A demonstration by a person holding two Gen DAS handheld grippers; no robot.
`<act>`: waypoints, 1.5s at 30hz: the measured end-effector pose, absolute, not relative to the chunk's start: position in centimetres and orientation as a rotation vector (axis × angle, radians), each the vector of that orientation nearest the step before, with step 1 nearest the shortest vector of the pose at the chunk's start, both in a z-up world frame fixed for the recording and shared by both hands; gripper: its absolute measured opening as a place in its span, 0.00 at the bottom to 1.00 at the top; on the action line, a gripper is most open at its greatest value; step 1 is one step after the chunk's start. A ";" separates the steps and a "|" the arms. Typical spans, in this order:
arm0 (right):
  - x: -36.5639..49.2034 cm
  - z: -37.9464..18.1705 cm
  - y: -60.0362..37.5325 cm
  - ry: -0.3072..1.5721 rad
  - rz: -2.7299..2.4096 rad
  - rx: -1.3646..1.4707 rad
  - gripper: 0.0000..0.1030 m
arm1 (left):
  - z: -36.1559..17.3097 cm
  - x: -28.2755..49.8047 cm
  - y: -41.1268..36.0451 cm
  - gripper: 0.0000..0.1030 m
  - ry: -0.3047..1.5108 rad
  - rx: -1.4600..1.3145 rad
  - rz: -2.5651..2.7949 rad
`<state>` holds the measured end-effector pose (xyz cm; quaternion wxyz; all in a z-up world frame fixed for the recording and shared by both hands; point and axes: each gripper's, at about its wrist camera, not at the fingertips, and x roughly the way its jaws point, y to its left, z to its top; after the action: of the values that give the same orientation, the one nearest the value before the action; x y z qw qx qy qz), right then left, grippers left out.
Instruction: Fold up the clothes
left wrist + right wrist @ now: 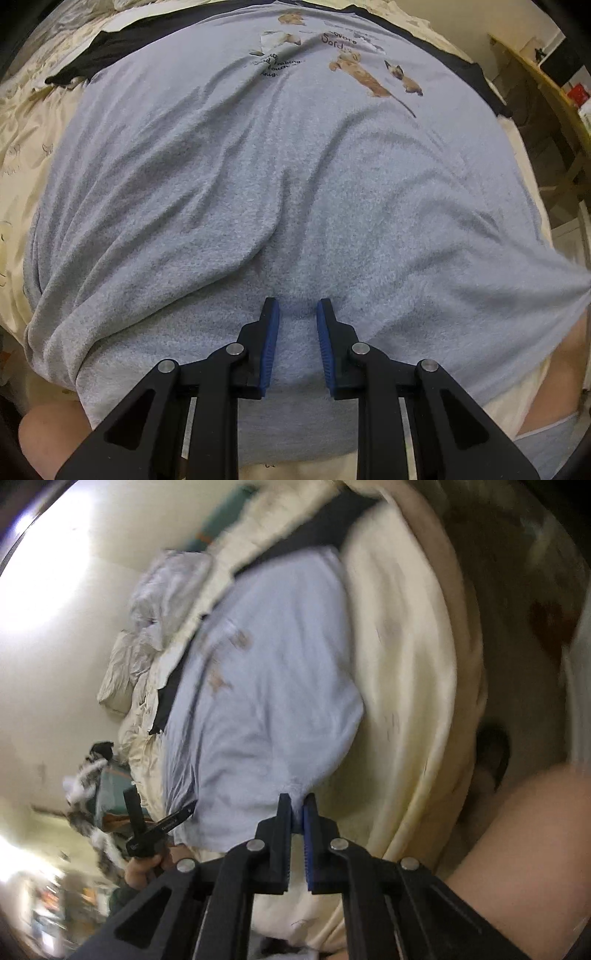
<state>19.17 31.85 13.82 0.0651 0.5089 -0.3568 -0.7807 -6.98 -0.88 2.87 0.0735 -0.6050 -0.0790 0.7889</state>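
Note:
A grey T-shirt [295,177] with cat prints and dark sleeves [122,48] lies spread on a cream bed cover [22,140]. My left gripper [298,314] points down onto the shirt near its hem. Its blue pads [271,332] stand a little apart with a bunch of grey cloth pinched between them, and creases run out from the tips. In the right wrist view the shirt [277,664] looks pale blue. My right gripper [297,805] is shut on the shirt's corner, a tuft of cloth showing between the pads. The left gripper [162,821] shows at the hem's other end, held by a hand [144,871].
Crumpled laundry [166,583] is piled beyond the shirt's collar end. The bed cover [406,664] falls over the bed's edge at the right. A wooden table [546,85] stands past the bed. The person's bare arm [517,830] is close beside the right gripper.

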 end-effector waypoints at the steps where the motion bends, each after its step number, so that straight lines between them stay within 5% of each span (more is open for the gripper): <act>1: 19.0 15.2 32.1 -1.021 -2.392 1.518 0.05 | 2.9 -7.1 -1.0 0.23 -0.240 -1.816 2.362; 5: 18.4 18.1 33.2 -0.756 -2.485 1.603 0.05 | 2.9 -7.9 -0.6 0.23 -0.178 -1.830 2.353; 11: 19.5 13.6 34.4 -0.689 -2.428 1.894 0.08 | 2.9 -8.8 -0.8 0.23 -0.167 -1.835 2.348; 12: 19.8 13.3 35.0 -0.749 -2.426 1.900 0.09 | 2.9 -8.9 -0.9 0.23 -0.171 -1.832 2.349; 15: 21.7 12.6 36.8 -1.104 -2.364 1.787 0.36 | 2.9 -9.2 -1.0 0.24 -0.170 -1.831 2.354; 17: 22.6 10.7 35.8 -1.436 -2.209 1.646 0.70 | 2.9 -9.5 -1.0 0.24 -0.159 -1.832 2.358; 21: 24.9 5.4 32.5 -1.907 -1.938 1.526 0.70 | 3.1 -10.1 -1.2 0.24 -0.142 -1.840 2.352; 32: 24.7 2.0 33.3 -2.168 -2.236 1.095 0.70 | 4.0 -8.2 3.4 0.24 -0.120 -1.845 2.342; 34: 23.9 2.4 34.1 -2.125 -2.243 1.031 0.61 | 4.0 -6.7 3.7 0.24 -0.113 -1.838 2.351; 36: 23.0 3.7 34.7 -2.022 -2.334 1.052 0.27 | 4.1 -1.6 3.2 0.24 -0.108 -1.836 2.355; 37: 22.6 4.5 35.0 -1.973 -2.388 1.066 0.02 | 4.2 -1.0 3.2 0.24 -0.110 -1.835 2.355; 41: 22.1 7.8 35.1 -1.795 -2.553 1.030 0.02 | 4.3 -0.3 2.0 0.24 -0.116 -1.833 2.347; 45: 21.5 15.4 32.1 -1.270 -2.726 0.887 0.02 | 4.8 -0.7 1.2 0.24 -0.122 -1.833 2.341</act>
<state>21.50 32.09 15.39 0.0030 0.2829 -0.4051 -0.8694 -0.72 1.19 4.79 0.0831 -0.6138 -0.0409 0.7840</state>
